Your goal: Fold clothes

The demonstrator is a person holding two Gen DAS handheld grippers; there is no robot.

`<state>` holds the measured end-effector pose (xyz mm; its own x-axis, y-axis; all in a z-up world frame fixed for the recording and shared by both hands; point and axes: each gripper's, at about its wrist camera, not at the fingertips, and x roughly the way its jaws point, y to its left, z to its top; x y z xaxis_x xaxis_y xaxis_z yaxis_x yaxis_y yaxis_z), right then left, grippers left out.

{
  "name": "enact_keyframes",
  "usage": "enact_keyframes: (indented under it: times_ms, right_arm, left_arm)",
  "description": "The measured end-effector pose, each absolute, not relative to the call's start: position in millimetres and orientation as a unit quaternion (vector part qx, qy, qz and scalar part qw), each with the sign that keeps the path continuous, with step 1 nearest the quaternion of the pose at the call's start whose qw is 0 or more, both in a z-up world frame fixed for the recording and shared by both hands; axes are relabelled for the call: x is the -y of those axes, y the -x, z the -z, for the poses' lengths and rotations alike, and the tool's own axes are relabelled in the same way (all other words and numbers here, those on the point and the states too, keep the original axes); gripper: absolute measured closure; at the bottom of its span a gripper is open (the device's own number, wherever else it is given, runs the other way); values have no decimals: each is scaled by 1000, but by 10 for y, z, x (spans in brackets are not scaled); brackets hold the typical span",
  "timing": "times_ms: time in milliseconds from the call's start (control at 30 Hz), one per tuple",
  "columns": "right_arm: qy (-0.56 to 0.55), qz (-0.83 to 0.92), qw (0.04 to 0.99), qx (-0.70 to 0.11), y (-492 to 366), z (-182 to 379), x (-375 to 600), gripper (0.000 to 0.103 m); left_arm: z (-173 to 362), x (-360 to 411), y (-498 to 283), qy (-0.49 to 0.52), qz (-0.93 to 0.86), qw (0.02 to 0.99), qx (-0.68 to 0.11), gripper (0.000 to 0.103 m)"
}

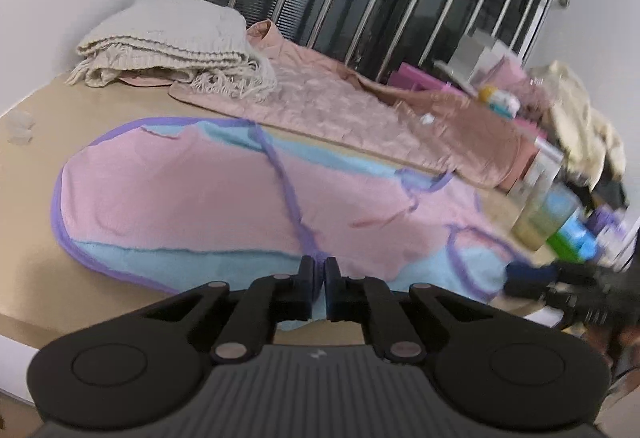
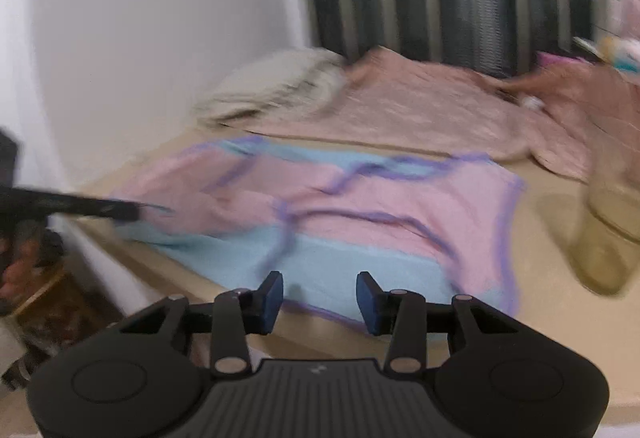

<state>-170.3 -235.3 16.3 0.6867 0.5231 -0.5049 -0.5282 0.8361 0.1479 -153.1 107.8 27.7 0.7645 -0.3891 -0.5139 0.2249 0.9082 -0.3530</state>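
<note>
left gripper (image 1: 319, 263) pinches pink garment (image 1: 192, 198); right gripper (image 2: 319, 284) gapes.

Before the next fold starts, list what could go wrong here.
1. The left tool is shut on the near edge of the pink and blue garment; lifting may drag it instead of folding it.
2. The right tool is open above the hem, gripping nothing, so that side may lag.
3. The plastic jar stands close by and could get knocked.

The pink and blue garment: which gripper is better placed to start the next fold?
Left, probably. The left gripper is shut at the pink and blue garment's near edge; the right gripper stands open, gripping nothing.
</note>
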Motion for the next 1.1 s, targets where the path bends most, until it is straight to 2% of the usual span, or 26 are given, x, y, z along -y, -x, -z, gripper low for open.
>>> enact_keyframes:
  times_ms: [100,133,167,200,367,500,567,600,733,867,1100]
  right_arm:
    - [29,-319,904,-282,1647,-101,2149,68]
    - [39,-321,900,-293,1609,-68,2089,79]
    - [48,-315,902,-291,1589,-59,2051,97]
    - [47,-314,900,-299,1556,-76,2047,101]
    - [9,-341,893,-294,1530,-287,2191,102]
    - [17,-301,895,-328,1381,-238,2244,101]
    - [25,-276,897,-343,1331,-176,2266,93]
    - [16,-279,896,-345,1344,-165,2312,93]
    - [-8,-282,902,-328,1363,-302,2444,75]
    - [-20,-260,914,-311,945,-519,2363,74]
    - [-73,-219,902,-364,24,-411,2089,74]
  left_arm:
    - [-303,-1129,1489,147,162,929,-300,98]
    - [-312,-1136,1479,147,158,929,-301,98]
    - [-323,-1138,1475,146,150,930,-301,98]
    - [-340,-1149,1479,145,145,933,-297,98]
    - [-330,-1122,1385,116,134,934,-309,98]
    - [-198,-1131,1293,103,132,926,-338,94]
    - [-145,-1189,1333,98,126,925,-345,86]
    - [-134,-1233,1371,98,125,925,-345,83]
    - [-367,-1404,1331,126,113,928,-333,72]
    - [-717,-1306,882,142,119,930,-318,52]
    - [-492,-939,-170,169,100,897,-397,52]
